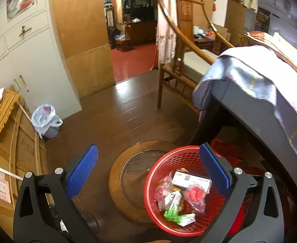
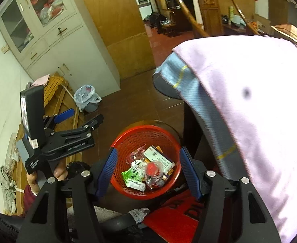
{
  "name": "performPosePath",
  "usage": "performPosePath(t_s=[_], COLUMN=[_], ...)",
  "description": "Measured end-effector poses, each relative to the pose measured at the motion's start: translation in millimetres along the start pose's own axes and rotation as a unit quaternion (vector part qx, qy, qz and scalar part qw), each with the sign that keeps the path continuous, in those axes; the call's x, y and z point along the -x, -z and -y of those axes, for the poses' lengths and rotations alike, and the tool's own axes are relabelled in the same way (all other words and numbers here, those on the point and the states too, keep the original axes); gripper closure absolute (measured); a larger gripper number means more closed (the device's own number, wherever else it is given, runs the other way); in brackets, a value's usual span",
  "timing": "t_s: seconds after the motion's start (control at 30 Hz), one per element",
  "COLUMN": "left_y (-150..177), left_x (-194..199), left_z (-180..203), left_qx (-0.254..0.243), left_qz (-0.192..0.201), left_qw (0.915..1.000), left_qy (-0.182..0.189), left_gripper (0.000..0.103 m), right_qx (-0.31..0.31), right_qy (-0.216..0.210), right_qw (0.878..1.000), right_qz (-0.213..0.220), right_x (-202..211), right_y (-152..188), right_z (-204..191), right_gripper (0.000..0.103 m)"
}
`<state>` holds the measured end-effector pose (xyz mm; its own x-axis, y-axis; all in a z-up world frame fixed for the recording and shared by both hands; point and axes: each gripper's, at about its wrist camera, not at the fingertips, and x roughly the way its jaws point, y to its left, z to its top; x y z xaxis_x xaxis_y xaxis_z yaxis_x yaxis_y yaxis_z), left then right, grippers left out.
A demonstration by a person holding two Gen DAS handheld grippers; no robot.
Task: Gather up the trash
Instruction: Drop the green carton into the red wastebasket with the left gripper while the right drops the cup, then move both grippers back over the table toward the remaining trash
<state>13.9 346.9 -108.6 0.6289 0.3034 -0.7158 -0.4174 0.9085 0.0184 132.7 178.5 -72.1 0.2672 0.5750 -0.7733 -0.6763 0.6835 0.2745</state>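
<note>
A red mesh basket (image 1: 148,184) stands on the floor beside a cloth-covered table. In it lie a white box (image 1: 191,179), a green and white carton (image 1: 176,215) and clear wrappers with red lids (image 1: 195,194). My left gripper (image 1: 148,147) hangs open above the floor, its right pad over the basket's rim and nothing between the pads. In the right wrist view my right gripper (image 2: 148,149) is open directly above the basket (image 2: 140,129), with the trash (image 2: 148,168) lying loose below it. The left gripper (image 2: 81,117) shows at the left, held by a hand.
A table under a pale cloth (image 2: 249,101) overhangs the basket on the right. A round wooden board (image 1: 128,174) lies on the floor beside the basket. A small bin with a plastic bag (image 1: 46,119) stands by the white cabinet (image 1: 27,50). A wooden chair (image 1: 181,64) is behind.
</note>
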Motion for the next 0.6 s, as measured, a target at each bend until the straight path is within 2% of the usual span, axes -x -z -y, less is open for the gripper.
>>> performPosePath(t_s=[0.3, 0.6], left_y=[-7, -4], left_x=[42, 99], left_z=[47, 112], left_qx=[-0.054, -0.118], left_qz=[0.041, 0.088], left_qw=[0.9976, 0.9885], left_qy=[0.015, 0.036], left_gripper=[0.007, 0.007], right_qx=[-0.026, -0.057], right_qy=[0.014, 0.030], right_qw=[0.998, 0.989], right_qz=[0.059, 0.136], right_x=[57, 129], right_y=[18, 57], right_z=[23, 58], right_gripper=[0.039, 0.035])
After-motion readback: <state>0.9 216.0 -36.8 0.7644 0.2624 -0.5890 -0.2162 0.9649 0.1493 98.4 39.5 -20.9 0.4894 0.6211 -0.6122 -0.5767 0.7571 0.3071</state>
